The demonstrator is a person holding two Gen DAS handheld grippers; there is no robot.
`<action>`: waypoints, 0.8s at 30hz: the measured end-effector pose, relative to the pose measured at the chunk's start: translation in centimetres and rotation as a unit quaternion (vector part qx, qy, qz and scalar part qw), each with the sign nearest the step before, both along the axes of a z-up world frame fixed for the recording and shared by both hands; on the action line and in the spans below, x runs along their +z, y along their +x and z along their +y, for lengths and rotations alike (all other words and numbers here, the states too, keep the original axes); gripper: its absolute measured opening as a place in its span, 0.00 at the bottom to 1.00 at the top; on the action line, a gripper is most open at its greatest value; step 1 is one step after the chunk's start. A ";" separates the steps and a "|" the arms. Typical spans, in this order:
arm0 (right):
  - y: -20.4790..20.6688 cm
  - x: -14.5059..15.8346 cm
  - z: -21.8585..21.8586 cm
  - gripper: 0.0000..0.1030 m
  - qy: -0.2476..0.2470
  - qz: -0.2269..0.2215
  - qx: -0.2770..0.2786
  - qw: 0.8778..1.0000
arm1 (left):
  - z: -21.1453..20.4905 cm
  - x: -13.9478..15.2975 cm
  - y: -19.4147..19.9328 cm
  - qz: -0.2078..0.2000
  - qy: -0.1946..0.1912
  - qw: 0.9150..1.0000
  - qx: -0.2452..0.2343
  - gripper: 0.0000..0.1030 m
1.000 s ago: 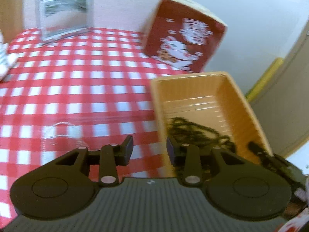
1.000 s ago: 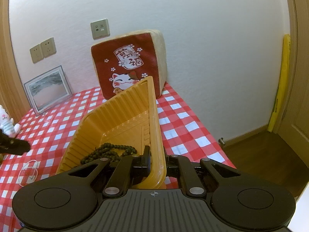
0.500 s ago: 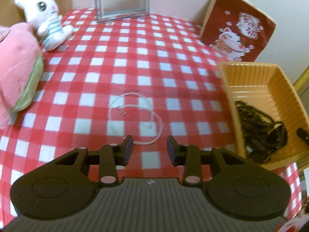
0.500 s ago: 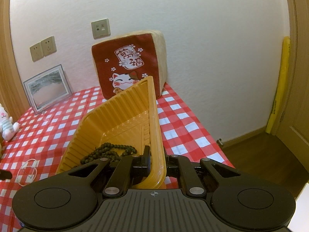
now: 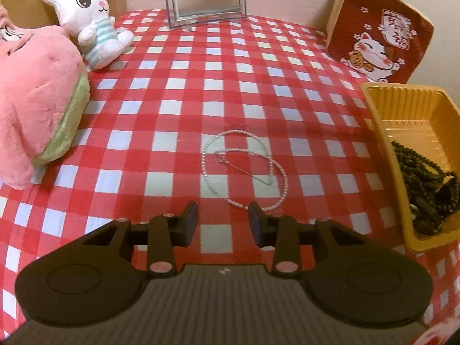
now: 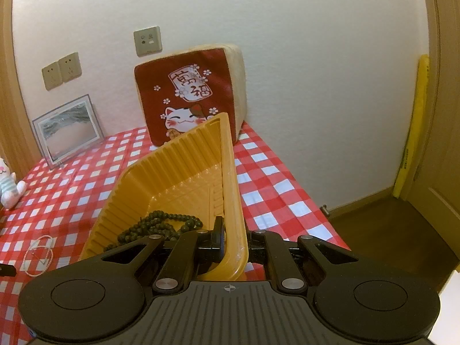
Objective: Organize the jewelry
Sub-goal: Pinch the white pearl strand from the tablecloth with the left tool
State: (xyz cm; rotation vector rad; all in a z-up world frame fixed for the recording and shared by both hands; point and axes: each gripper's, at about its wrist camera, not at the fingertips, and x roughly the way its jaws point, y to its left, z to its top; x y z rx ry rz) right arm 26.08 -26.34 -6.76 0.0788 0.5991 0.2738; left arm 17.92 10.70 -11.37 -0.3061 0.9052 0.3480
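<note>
From the yellow tray (image 5: 414, 106), I see a pink plush (image 5: 37, 100) far left, a cat cushion (image 5: 379, 28) just behind, dark beads (image 5: 425, 178) inside. My right tool (image 6: 234, 237) is clenched on its rim; my left tool (image 5: 223, 220) hangs released beside the pearl necklace (image 5: 244, 169), nothing in between.

Place: I am working in a room of a home, at a table pushed against a wall.
Table cover: a red-and-white checked tablecloth (image 5: 178, 92).
Soft toys: a white plush rabbit (image 5: 89, 26) and a pink plush toy (image 5: 34, 100) sit together at one side.
Decor: a lucky-cat cushion (image 6: 195, 97) and a framed picture (image 6: 69, 126) lean on the wall.
Walls: white plaster with wall sockets (image 6: 60, 70).
Floor and door: dark wooden floor (image 6: 382, 227), wooden door (image 6: 442, 149).
</note>
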 end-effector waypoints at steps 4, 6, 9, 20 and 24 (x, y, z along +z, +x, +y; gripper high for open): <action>0.0 0.0 0.0 0.08 0.000 0.001 -0.001 1.000 | 0.5 -0.5 0.8 0.000 0.010 1.000 -0.003 0.32; 0.1 -0.1 0.0 0.08 0.000 0.001 -0.001 1.000 | 0.7 -0.7 1.3 0.000 0.016 1.000 -0.005 0.32; 0.1 -0.1 0.0 0.08 0.000 0.001 -0.001 1.000 | 1.1 -1.0 2.2 0.000 0.025 1.000 -0.011 0.32; 0.2 -0.3 -0.1 0.08 -0.002 0.002 -0.001 1.000 | 3.4 -1.7 6.5 0.001 0.041 0.998 -0.041 0.18; 0.2 -0.5 -0.2 0.08 -0.004 0.005 -0.001 1.000 | 3.8 -2.2 8.0 0.009 0.043 0.998 -0.053 0.15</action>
